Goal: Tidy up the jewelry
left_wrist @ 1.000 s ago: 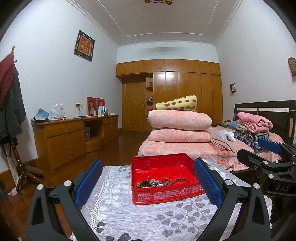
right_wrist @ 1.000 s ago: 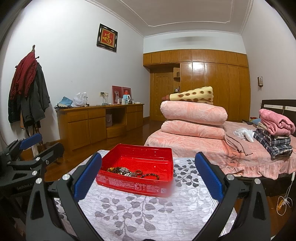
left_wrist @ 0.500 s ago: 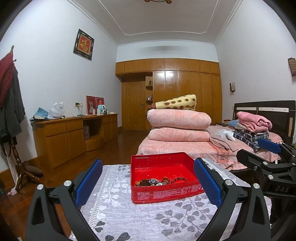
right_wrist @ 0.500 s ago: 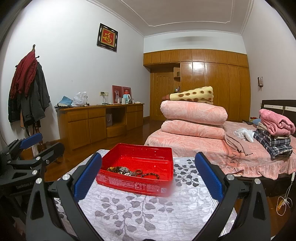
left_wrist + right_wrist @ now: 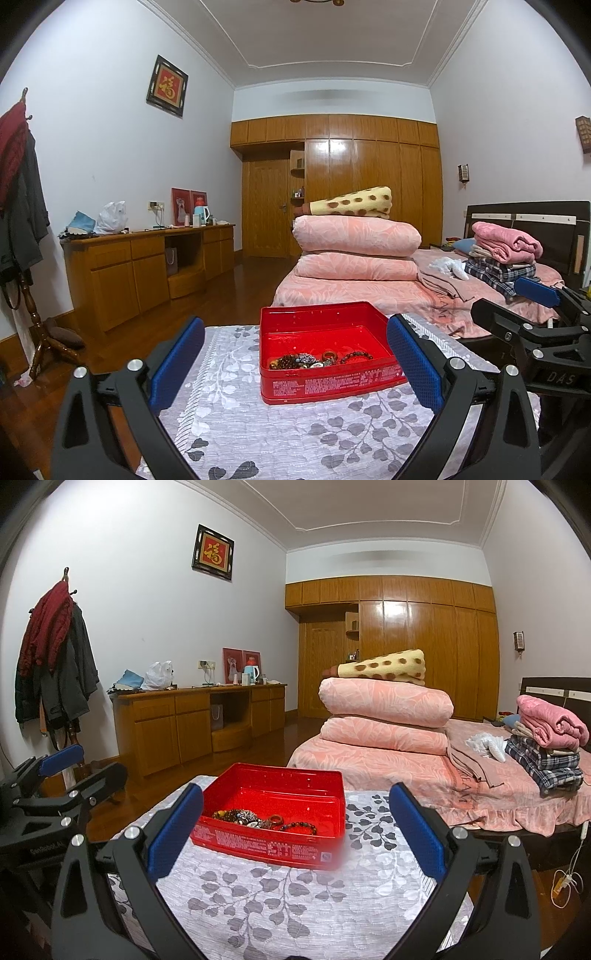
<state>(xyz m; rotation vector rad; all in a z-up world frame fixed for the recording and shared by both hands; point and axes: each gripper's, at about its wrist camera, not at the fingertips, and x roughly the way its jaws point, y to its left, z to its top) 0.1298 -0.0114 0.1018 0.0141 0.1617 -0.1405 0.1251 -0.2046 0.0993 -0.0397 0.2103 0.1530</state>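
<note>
Almost nothing has shifted since the earlier frames: both grippers hover level above the near end of the table, and the red tin sits a touch lower in the left view. The left gripper [image 5: 295, 363] is spread wide with nothing between its blue pads, aimed straight at the red tin [image 5: 325, 382]. The right gripper [image 5: 295, 829] is likewise spread and empty, facing the tin from its right. Inside the tin, along the near wall, lies the jewelry [image 5: 317, 360], a tangle of bead bracelets and rings. The tin rests on a leaf-patterned tablecloth [image 5: 295, 901].
</note>
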